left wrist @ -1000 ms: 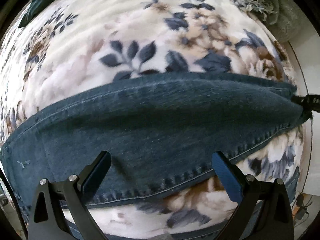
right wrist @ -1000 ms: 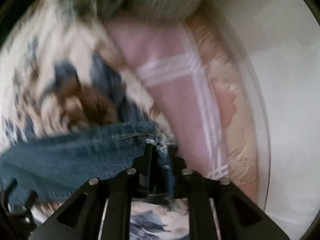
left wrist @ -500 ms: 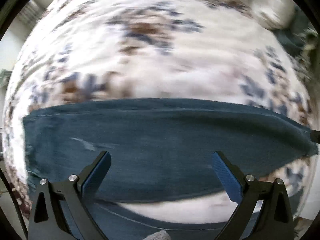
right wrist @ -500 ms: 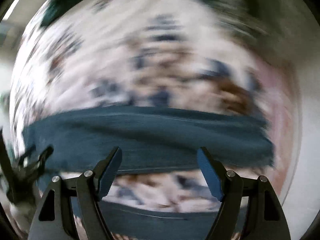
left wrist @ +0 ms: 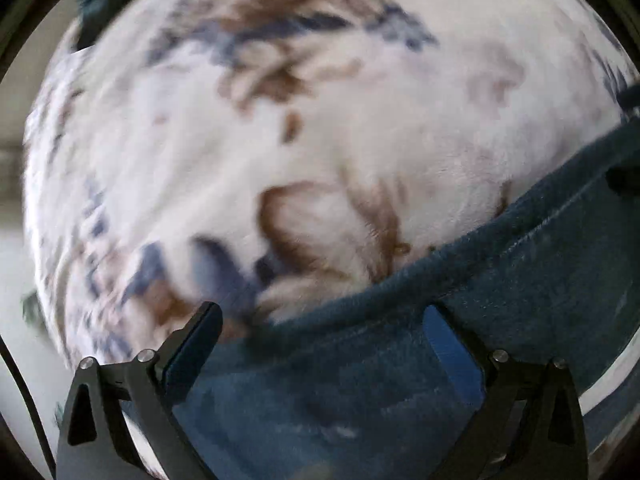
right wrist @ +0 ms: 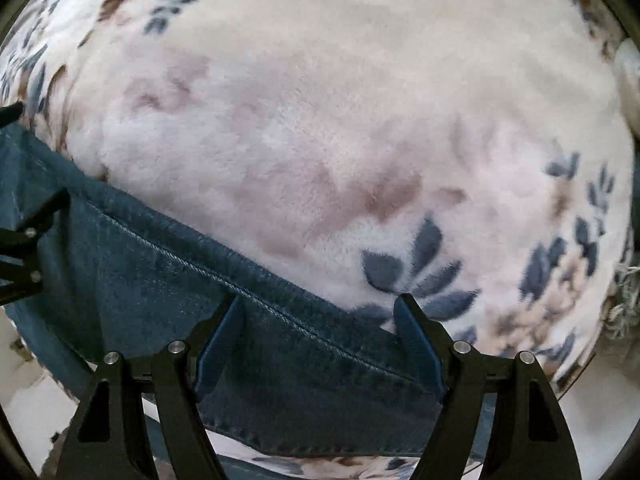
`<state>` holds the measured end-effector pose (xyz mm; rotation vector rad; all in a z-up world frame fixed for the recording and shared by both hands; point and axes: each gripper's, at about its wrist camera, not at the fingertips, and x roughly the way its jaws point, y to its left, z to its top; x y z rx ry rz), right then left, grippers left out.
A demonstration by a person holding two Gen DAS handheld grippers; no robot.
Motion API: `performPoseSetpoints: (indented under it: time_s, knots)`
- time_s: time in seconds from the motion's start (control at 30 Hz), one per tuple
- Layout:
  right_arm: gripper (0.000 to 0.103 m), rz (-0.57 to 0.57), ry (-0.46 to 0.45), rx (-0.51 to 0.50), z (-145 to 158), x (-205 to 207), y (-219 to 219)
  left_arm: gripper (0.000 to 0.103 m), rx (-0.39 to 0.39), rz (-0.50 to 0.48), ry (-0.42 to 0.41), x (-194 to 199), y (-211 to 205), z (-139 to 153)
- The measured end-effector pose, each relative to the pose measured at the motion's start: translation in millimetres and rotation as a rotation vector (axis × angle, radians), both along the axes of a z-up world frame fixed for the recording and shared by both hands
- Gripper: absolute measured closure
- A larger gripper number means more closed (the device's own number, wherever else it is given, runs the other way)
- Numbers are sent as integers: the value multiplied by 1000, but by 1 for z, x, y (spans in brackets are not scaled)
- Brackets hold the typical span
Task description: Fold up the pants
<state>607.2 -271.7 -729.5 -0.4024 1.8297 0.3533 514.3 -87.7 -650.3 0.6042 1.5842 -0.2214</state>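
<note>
The dark blue denim pants (left wrist: pixel 460 320) lie folded lengthwise on a fluffy floral blanket (left wrist: pixel 320 120). In the left wrist view they run from the bottom middle up to the right edge. My left gripper (left wrist: pixel 320 344) is open and empty, its fingers above the pants' left part. In the right wrist view the pants (right wrist: pixel 180 280) stretch from the left edge to the bottom middle, with a stitched seam along the top. My right gripper (right wrist: pixel 318 340) is open and empty over the pants' right end. The left gripper (right wrist: pixel 24 240) shows at the left edge there.
The white blanket with blue and brown flowers (right wrist: pixel 340 120) covers the bed and fills most of both views. A fringed grey fabric (right wrist: pixel 624 304) lies at the right edge of the right wrist view. A pale floor strip (left wrist: pixel 16 280) shows left.
My right gripper let go of the pant leg end and opened. Both grippers have swung closer over the pants, which now run diagonally through each view.
</note>
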Motion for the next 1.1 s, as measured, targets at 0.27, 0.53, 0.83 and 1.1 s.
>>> performPoseSetpoints:
  time_s: [0.27,0.53,0.83,1.1]
  knots:
    - [89,-13,-37,67,30,-26,-10,89,-196,-52,53,-4,-1,7]
    - [95,-142,-201,87,110,-89,-54,96,-246,23,-84,-26,8,57]
    - [96,-168,-320,126,174,-158,-61,97,-260,234,-198,-104,0,130]
    - [96,-166,-338,182,135,-238,5,99,-258,415,-164,-225,-5,134]
